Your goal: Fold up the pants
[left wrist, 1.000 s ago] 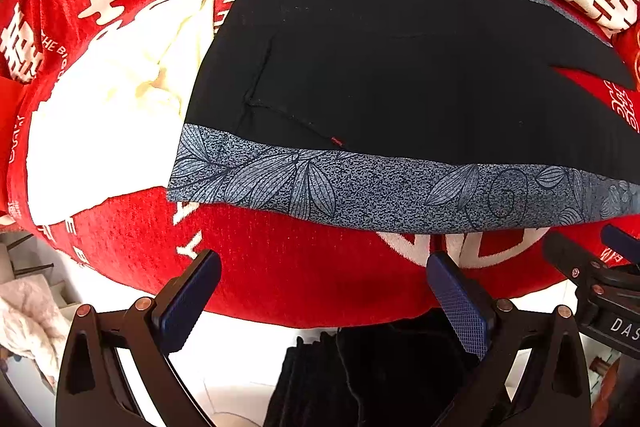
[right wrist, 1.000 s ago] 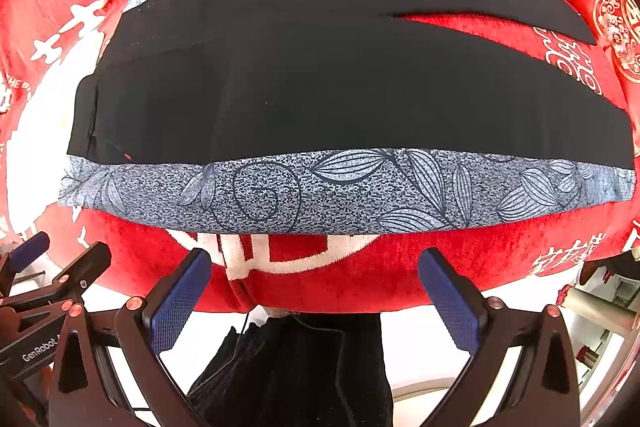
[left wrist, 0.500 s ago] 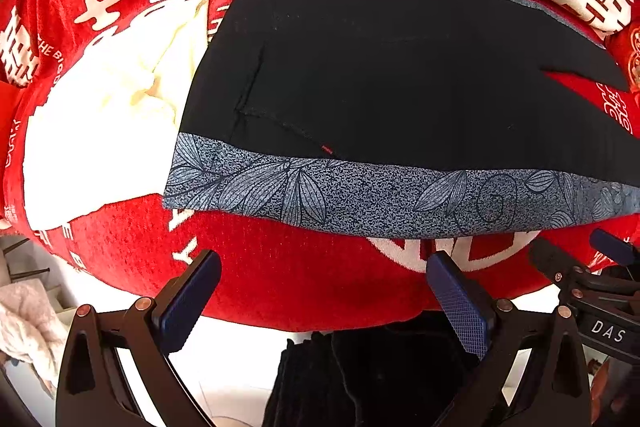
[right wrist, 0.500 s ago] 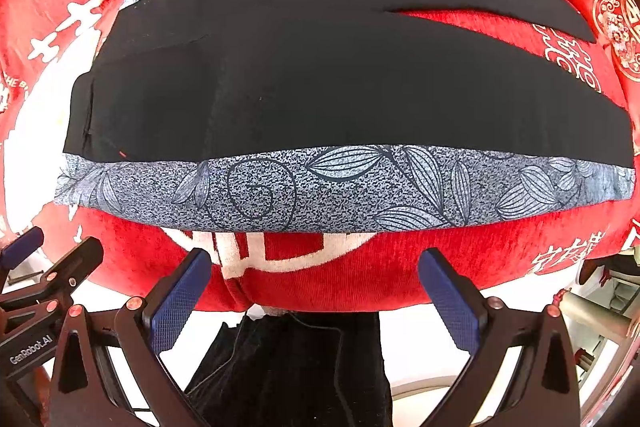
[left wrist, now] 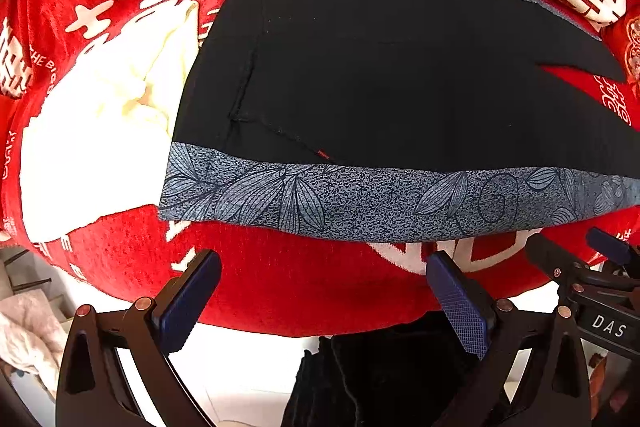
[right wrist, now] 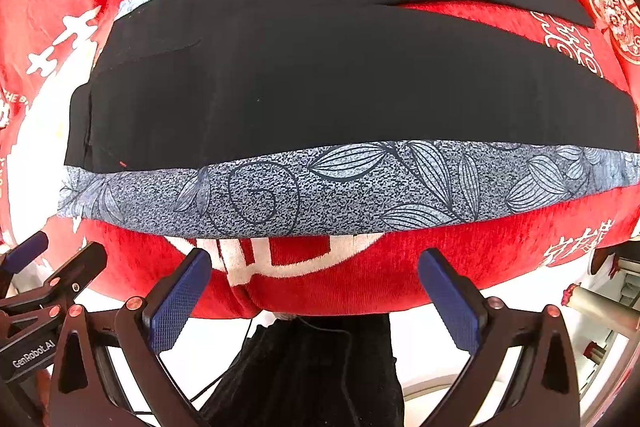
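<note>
Both my left gripper (left wrist: 322, 301) and right gripper (right wrist: 316, 295) gape empty just short of the pants (right wrist: 320, 87), lying lengthwise across me, patterned side stripe (right wrist: 320, 195) nearest.

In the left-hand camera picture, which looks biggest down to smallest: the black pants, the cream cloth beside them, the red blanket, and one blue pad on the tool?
1. Red blanket, running past the picture's edges.
2. Black pants.
3. Cream cloth.
4. Blue pad of the left tool; it sits nearest the camera, so it looks larger than it really is.
</note>
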`<state>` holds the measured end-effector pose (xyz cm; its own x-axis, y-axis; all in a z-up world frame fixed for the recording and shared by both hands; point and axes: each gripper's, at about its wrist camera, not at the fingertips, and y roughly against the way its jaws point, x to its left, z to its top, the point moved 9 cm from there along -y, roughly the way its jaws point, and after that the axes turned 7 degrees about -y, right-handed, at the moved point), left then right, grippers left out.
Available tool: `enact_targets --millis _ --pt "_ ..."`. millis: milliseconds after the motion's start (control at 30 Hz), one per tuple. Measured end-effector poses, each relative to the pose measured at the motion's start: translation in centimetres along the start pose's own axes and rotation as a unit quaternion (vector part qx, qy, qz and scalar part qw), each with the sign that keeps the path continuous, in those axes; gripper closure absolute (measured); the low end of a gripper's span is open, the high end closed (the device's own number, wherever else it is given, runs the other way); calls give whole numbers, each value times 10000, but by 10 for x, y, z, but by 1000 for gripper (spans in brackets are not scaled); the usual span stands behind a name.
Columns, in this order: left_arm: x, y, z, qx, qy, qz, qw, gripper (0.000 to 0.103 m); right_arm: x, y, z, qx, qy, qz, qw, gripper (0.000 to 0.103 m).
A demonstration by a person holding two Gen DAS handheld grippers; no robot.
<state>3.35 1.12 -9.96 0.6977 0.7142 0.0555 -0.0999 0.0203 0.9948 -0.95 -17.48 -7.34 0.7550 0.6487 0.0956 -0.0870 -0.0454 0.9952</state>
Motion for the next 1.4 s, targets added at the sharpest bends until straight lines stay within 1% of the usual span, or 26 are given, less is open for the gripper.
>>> enact_targets --millis 333,433,633,700,767,833,900,933,967,1000,1033,1067,1100,1133,1167,1200,1267,1333,1400 --pt "3 -6 3 -10 67 -46 10000 0 4 -2 3 -3 20 70 10000 0" --pt "5 -7 4 -57 139 -94 9998 0 6 -3 4 -6 12 150 9999 0" --pt "10 -16 1 -11 289 -162 9994 0 6 -12 3 68 48 164 9998 0" --pt "14 -18 2 -29 349 -183 9992 0 9 -12 3 88 18 271 9996 0" --pt "18 -20 2 -62 404 -244 9989 0 11 -12 3 98 -63 490 9987 0" --pt "22 -22 3 -160 500 -432 9977 0 13 -11 2 103 -167 827 9964 0" --pt "27 -23 4 -350 673 -742 9944 0 13 -13 1 190 -444 1440 9884 0" --pt "30 -23 4 -478 800 -970 9909 0 11 -14 0 215 -546 1647 9846 0" --pt "34 -24 4 -571 921 -1152 9874 0 8 -16 -1 267 -708 2007 9767 0" --pt "38 -26 3 -668 1056 -1347 9830 0 7 -18 -2 308 -804 2226 9711 0" --pt "42 -28 2 -738 1181 -1520 9785 6 4 -20 -4 343 -903 2445 9648 0" --pt "46 -32 0 -761 1275 -1646 9751 17 1 -22 -5 363 -987 2675 9578 2" --pt "48 -37 -3 -719 1318 -1759 9729 21 -2 -24 -8 362 -1040 2854 9521 5" --pt "50 -42 -5 -664 1371 -1851 9708 23 -6 -27 -10 359 -1080 2973 9480 15" --pt "52 -47 -8 -627 1432 -1896 9693 23 -7 -30 -13 378 -1112 3023 9459 28" --pt "53 -51 -11 -592 1471 -1931 9683 23 -11 -34 -15 415 -1163 3120 9420 30" --pt "54 -58 -18 -512 1531 -1982 9668 23 -16 -40 -16 440 -1258 3261 9359 31" --pt "53 -63 -20 -461 1677 -2123 9616 23 -20 -45 -16 414 -1364 3373 9306 31" --pt "49 -68 -19 -445 1781 -2245 9570 23 -25 -50 -11 364 -1567 3613 9185 31"
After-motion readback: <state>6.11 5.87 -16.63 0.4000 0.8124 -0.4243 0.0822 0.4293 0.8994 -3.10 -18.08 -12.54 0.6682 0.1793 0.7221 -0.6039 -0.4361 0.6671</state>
